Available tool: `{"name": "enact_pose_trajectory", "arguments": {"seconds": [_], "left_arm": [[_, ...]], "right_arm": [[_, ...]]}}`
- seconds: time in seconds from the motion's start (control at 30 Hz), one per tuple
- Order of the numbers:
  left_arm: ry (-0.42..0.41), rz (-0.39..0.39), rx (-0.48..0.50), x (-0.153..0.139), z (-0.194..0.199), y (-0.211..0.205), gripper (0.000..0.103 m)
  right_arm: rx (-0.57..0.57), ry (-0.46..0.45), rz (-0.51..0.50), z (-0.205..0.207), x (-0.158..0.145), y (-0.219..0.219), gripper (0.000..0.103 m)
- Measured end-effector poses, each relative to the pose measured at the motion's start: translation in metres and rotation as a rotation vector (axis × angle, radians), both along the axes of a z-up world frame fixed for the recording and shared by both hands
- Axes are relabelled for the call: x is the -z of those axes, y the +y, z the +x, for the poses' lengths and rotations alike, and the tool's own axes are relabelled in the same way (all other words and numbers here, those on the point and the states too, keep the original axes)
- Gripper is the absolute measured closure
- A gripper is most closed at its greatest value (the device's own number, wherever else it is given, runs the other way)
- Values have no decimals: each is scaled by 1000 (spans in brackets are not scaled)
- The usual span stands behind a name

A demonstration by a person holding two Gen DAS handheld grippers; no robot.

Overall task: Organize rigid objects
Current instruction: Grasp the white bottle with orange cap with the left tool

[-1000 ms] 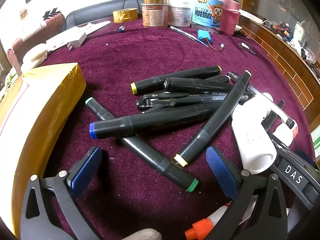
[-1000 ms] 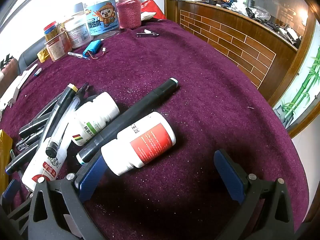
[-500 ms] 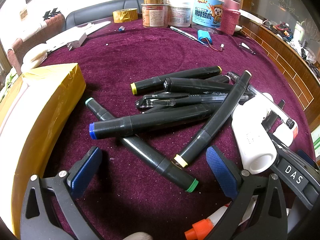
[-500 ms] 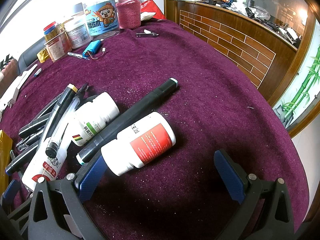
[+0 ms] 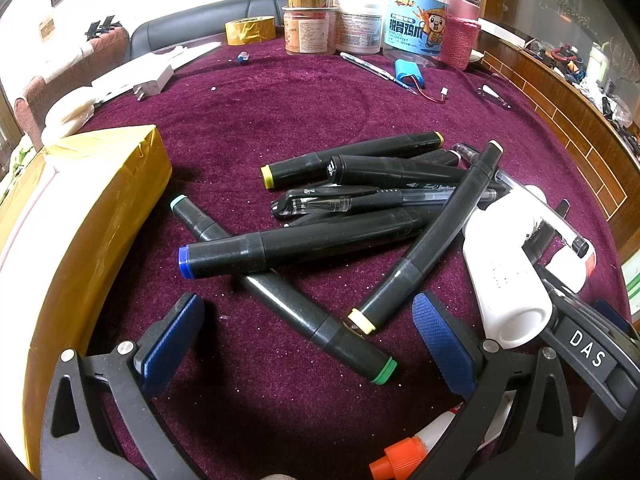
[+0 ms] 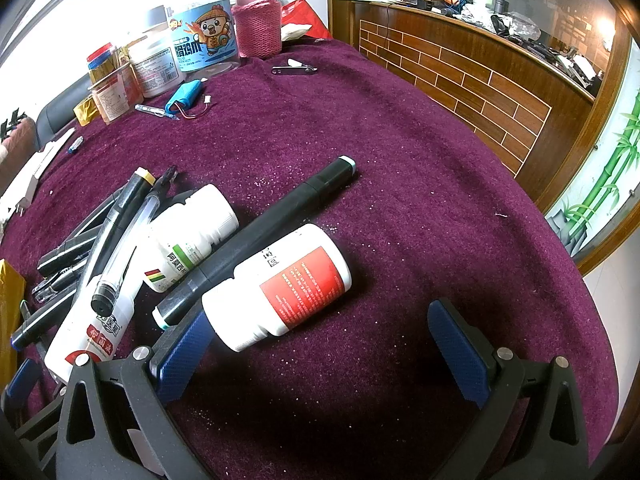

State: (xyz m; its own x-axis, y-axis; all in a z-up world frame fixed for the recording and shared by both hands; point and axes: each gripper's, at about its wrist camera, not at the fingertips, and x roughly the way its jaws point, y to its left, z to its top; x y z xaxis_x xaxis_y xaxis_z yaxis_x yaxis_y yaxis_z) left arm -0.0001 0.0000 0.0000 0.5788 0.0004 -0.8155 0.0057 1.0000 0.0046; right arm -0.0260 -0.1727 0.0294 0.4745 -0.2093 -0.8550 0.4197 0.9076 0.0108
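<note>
A heap of black markers (image 5: 360, 208) lies on the purple cloth. A green-capped marker (image 5: 304, 312) runs between the fingers of my open, empty left gripper (image 5: 308, 340). A white bottle (image 5: 508, 276) lies at its right. In the right wrist view my open, empty right gripper (image 6: 324, 344) sits just behind a white bottle with a red label (image 6: 280, 284). A black marker (image 6: 256, 240) lies beside it, then a green-label bottle (image 6: 192, 236), and a clear pen (image 6: 128, 240) resting on a third bottle (image 6: 92, 328).
A yellow taped box (image 5: 60, 240) stands at the left. Jars and tubs (image 5: 360, 20), a tape roll (image 5: 250, 30), a blue battery pack (image 5: 408, 74) and a white charger (image 5: 136, 80) lie at the back. A wooden counter (image 6: 480, 80) borders the right. An orange-capped tube (image 5: 404, 452) lies under the left gripper.
</note>
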Motion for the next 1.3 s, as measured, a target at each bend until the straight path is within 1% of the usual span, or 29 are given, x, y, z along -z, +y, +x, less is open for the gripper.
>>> {"name": "enact_pose_trajectory", "arguments": {"seconds": [0.5, 0.57, 0.63, 0.7, 0.77, 0.93, 1.03, 1.07, 1.1, 1.13, 1.17, 1.2, 1.23, 1.27, 1.3], "left_arm": [[1, 0, 0, 0, 0, 0, 0], [14, 3, 35, 0, -1, 1, 0], [51, 2, 105, -1, -5, 4, 0], [80, 5, 154, -4, -9, 10, 0], [61, 3, 176, -4, -25, 13, 0], [39, 11, 160, -3, -34, 10, 0], [41, 10, 166, -2, -33, 10, 0], [43, 3, 175, -2, -32, 12, 2], [44, -8, 186, -2, -32, 14, 5], [41, -32, 201, -4, -34, 18, 5], [35, -77, 206, -7, -36, 25, 5], [20, -146, 204, -13, -40, 35, 5], [8, -188, 196, -18, -44, 44, 5], [-16, -228, 190, -26, -50, 54, 4], [-53, -255, 198, -35, -58, 63, 4]], "right_arm": [[0, 0, 2, 0, 1, 0, 1], [-19, 7, 4, 1, 1, -1, 1], [-88, 25, 23, 1, 0, -3, 1], [-119, 51, 37, 5, 1, -4, 1], [-118, 58, 34, 1, -1, -6, 1], [-103, 49, 20, -7, -1, -1, 1], [-121, 60, 38, -5, -1, -3, 2], [-119, 59, 52, -6, -3, -5, 5], [-114, 29, 74, -15, -10, -7, 10], [-118, -9, 84, -24, -18, -7, 10], [-122, -59, 77, -34, -27, -7, 10], [-117, -138, 36, -47, -40, -6, 10], [-107, -197, -1, -56, -49, -4, 10], [-86, -277, -45, -66, -59, -4, 10], [-70, -343, -58, -72, -64, -5, 8]]}}
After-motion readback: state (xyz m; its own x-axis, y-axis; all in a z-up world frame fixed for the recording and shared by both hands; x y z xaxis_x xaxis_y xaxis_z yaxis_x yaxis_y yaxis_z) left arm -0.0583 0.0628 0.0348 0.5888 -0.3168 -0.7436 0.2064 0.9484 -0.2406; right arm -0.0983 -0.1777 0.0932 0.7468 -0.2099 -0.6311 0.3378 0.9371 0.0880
